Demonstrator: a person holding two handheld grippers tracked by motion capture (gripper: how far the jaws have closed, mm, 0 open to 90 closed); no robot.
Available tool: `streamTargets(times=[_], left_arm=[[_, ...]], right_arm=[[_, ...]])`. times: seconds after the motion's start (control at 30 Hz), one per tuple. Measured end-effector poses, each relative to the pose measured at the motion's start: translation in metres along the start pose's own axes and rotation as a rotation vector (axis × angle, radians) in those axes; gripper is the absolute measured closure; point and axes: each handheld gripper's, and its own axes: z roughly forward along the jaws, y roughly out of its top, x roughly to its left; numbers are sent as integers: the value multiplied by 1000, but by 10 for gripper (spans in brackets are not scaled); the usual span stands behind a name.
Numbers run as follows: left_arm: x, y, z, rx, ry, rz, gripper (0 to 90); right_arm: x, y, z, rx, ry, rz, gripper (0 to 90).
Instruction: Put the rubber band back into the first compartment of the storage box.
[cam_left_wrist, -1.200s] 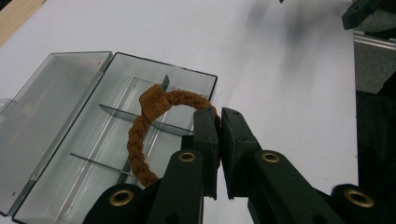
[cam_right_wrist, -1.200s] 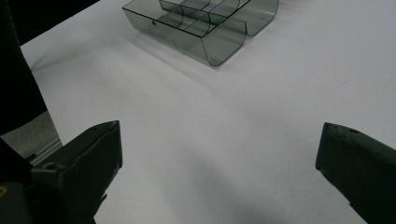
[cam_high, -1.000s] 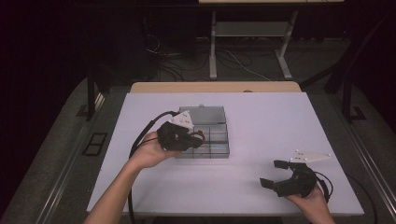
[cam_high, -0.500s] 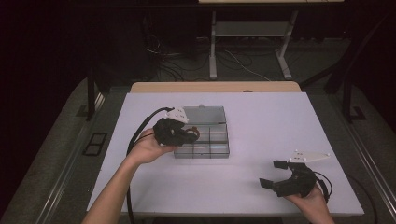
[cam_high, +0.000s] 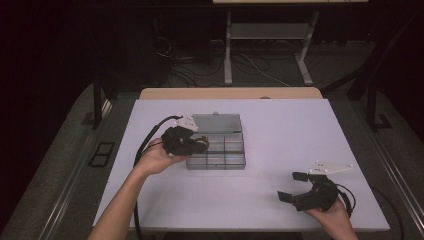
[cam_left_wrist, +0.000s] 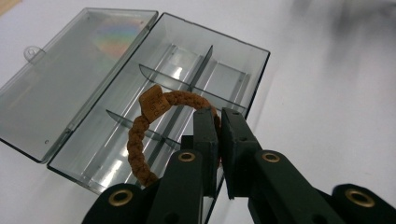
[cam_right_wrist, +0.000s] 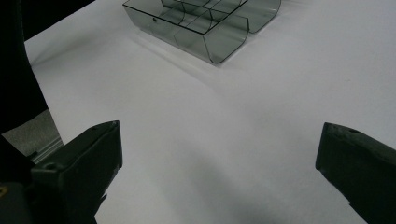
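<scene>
A clear plastic organizer box (cam_high: 227, 150) (cam_left_wrist: 187, 79) (cam_right_wrist: 201, 23) lies open mid-table, its lid folded flat behind it and its inside split into several compartments. My left gripper (cam_high: 200, 145) (cam_left_wrist: 219, 122) hovers over the box's left side, shut on a brown braided bracelet (cam_left_wrist: 152, 119) with a small brown tag. The bracelet loop hangs left of the jaws, above the compartments. My right gripper (cam_high: 291, 186) (cam_right_wrist: 219, 154) rests open near the table's front right, nothing between its jaws, well away from the box.
The white table (cam_high: 280, 130) has bare room right of the box and along its front. A cable (cam_high: 150, 140) trails from the left gripper down the left side. Table legs and loose cables (cam_high: 250, 65) stand on the dark floor behind.
My left gripper has drifted slightly left and back over the box's left side with the bracelet still held. The right gripper has stayed where it was.
</scene>
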Motion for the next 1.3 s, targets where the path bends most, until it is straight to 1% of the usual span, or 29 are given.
streamTargets(times=[0.03, 0.3, 0.4, 0.47, 0.63, 0.77, 0.9, 0.93, 1.03, 1.17, 1.27, 1.3], left_arm=[[0, -1, 1, 2, -3, -5, 837], [2, -5, 5, 13, -2, -2, 836], [3, -8, 7, 11, -1, -13, 836], [5, -9, 8, 23, -1, -7, 836], [5, -13, 12, 23, -4, -24, 835], [8, -17, 16, 42, -6, -20, 835], [9, -22, 19, 43, -9, -36, 835], [10, -23, 20, 46, -11, -34, 834], [11, -25, 22, 50, -14, -41, 834], [11, -26, 24, 54, -20, -52, 833], [11, -27, 27, 64, -32, -50, 829], [11, -27, 28, 73, -34, -41, 829]], right_arm=[[0, 0, 0, 1, 0, 0, 7], [0, 0, 0, 4, 0, -5, 8], [0, 0, 1, 8, 0, -4, 7], [0, 0, 1, 8, 1, -4, 7], [0, 0, 1, 9, 1, -5, 7], [0, -1, 2, 17, 4, -2, 7], [1, -1, 2, 22, 4, 2, 7], [1, -1, 2, 25, 4, -1, 7], [0, -1, 3, 25, 4, -9, 7], [1, -1, 3, 30, 8, -6, 7], [1, -1, 4, 35, 10, -5, 8], [1, -1, 4, 35, 10, -5, 8]])
